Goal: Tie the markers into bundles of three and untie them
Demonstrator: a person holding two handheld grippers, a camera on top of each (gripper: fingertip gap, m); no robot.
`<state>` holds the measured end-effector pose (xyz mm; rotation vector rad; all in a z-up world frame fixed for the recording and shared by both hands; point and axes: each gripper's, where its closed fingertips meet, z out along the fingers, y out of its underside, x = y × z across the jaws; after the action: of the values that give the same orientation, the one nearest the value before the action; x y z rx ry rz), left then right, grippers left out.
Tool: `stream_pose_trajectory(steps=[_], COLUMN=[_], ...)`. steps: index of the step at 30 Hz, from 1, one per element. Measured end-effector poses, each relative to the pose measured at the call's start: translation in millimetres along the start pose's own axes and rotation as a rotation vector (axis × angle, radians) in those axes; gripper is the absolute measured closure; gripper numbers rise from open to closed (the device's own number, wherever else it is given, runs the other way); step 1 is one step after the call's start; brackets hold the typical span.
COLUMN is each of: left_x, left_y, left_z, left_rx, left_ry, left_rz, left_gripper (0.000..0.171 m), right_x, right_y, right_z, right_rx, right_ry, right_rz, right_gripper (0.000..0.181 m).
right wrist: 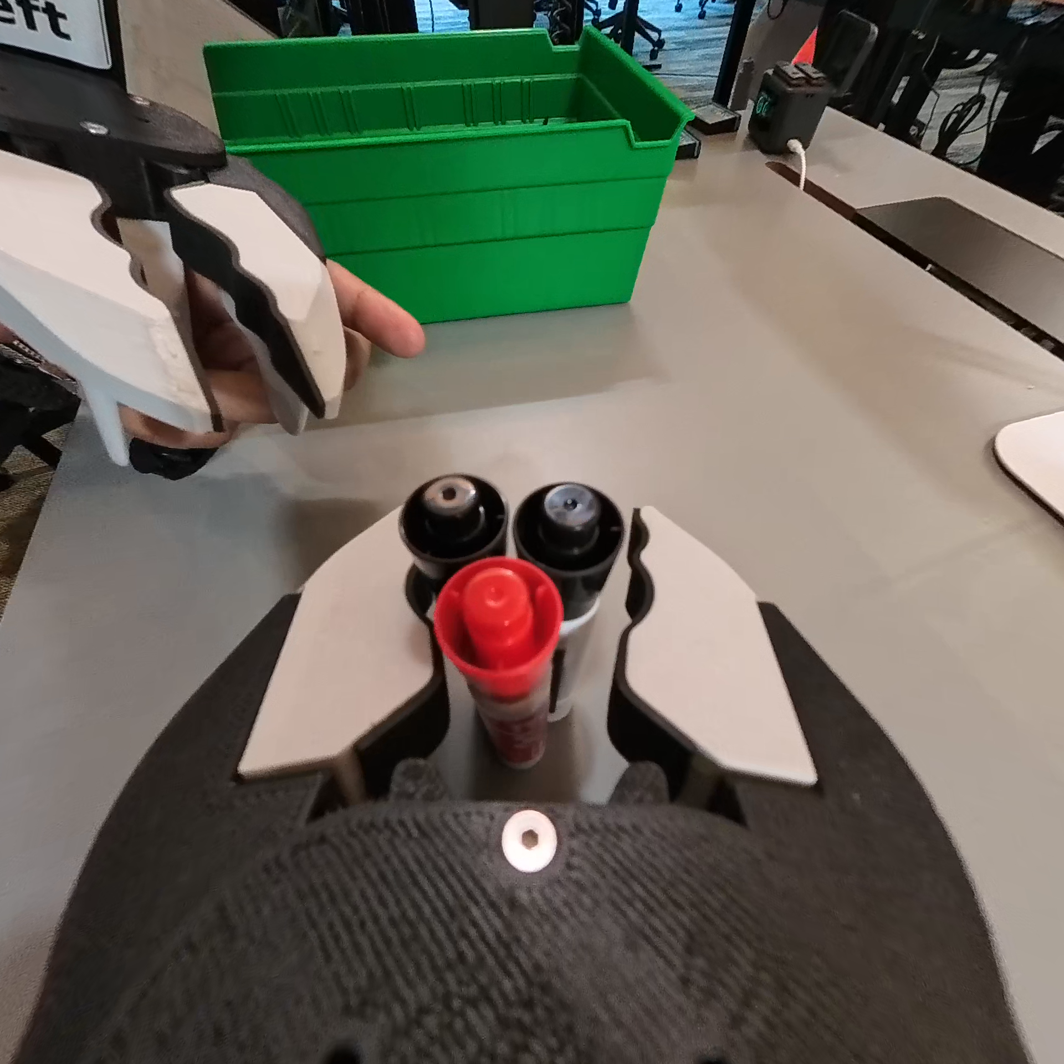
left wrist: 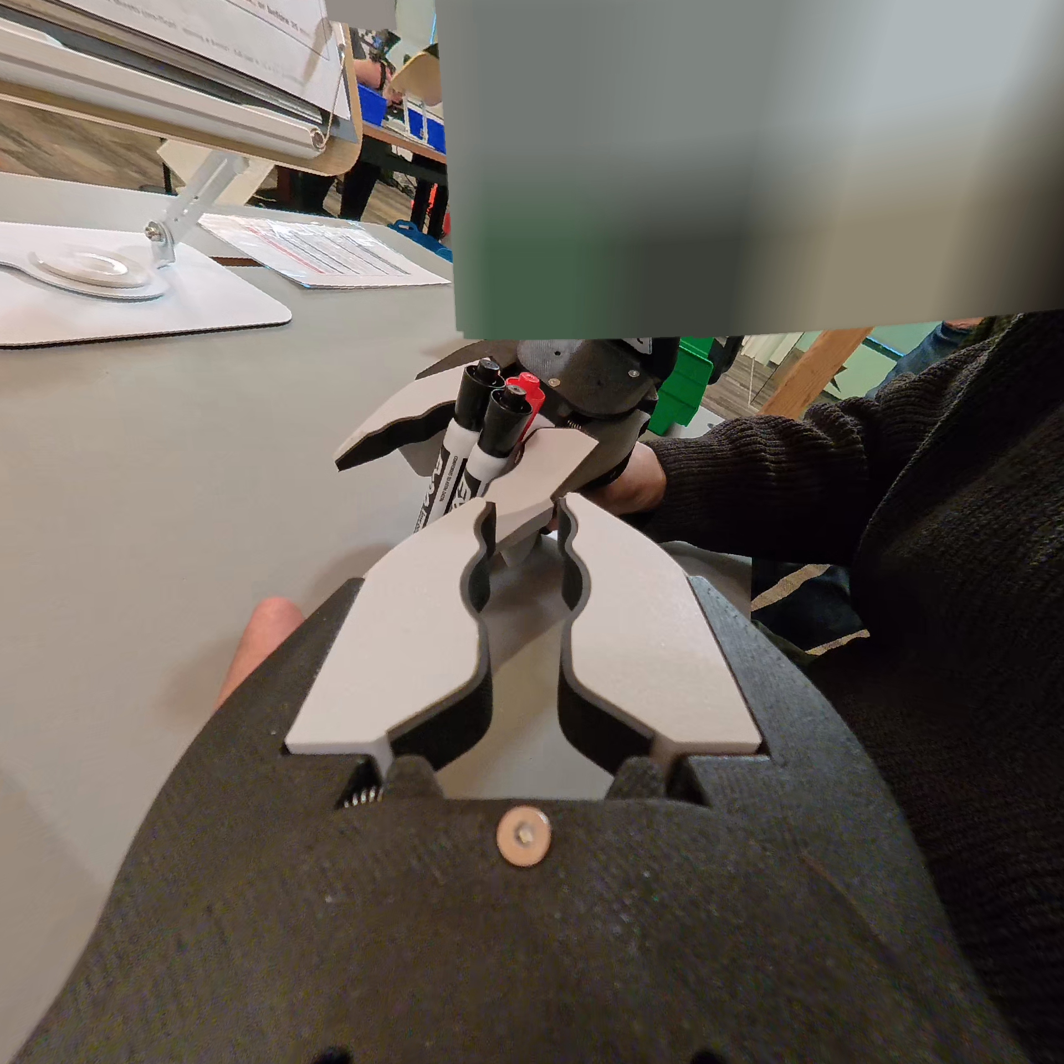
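Three markers stand as a bunch between my right gripper's fingers: two black-capped ones (right wrist: pixel 455 524) (right wrist: pixel 567 529) and a red one (right wrist: pixel 498 622), caps toward the right wrist camera. My right gripper (right wrist: pixel 518 515) is shut on them just above the grey table (right wrist: pixel 748 403). I see no band around them. In the left wrist view the same bunch (left wrist: pixel 495 414) sits in the right gripper (left wrist: pixel 432 501). My left gripper (left wrist: pixel 527 506) is empty, its jaws a narrow gap apart. Its tips straddle one finger (left wrist: pixel 547 466) of the right gripper. It shows at upper left in the right wrist view (right wrist: pixel 262 420).
A green plastic bin (right wrist: pixel 489 230) stands at the back of the table. A white stand base (left wrist: pixel 144 288) and a laminated sheet (left wrist: pixel 322 253) lie to the left. A black charger box (right wrist: pixel 789 109) sits far right. A dark sleeve (left wrist: pixel 806 472) reaches in from the right.
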<state>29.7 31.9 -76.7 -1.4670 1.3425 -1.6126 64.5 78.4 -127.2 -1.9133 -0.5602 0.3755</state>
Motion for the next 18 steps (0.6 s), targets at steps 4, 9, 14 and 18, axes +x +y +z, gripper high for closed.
stream_pose_trajectory(steps=[4, 9, 14, 18], left_x=[-0.2, 0.1, 1.6, 1.5], left_y=[0.0, -1.0, -1.6, -3.0], left_z=[0.1, -0.5, -0.8, -1.5], left_rx=[0.000, 0.002, 0.003, 0.008], left_ry=[-0.001, -0.005, -0.004, -0.008], left_rz=[-0.001, 0.004, 0.008, 0.012], left_gripper=[0.151, 0.151, 0.151, 0.151], right_x=[0.5, -1.9, -4.0, -3.3], right_y=[-0.2, 1.2, 4.6, 5.5], right_z=[-0.4, -2.6, -1.1, -0.6], right_rx=[0.003, 0.002, -0.024, -0.030], right_ry=[0.004, -0.006, 0.001, 0.009], right_rz=[0.007, 0.040, 0.036, 0.039], right_gripper=[0.115, 0.115, 0.115, 0.117])
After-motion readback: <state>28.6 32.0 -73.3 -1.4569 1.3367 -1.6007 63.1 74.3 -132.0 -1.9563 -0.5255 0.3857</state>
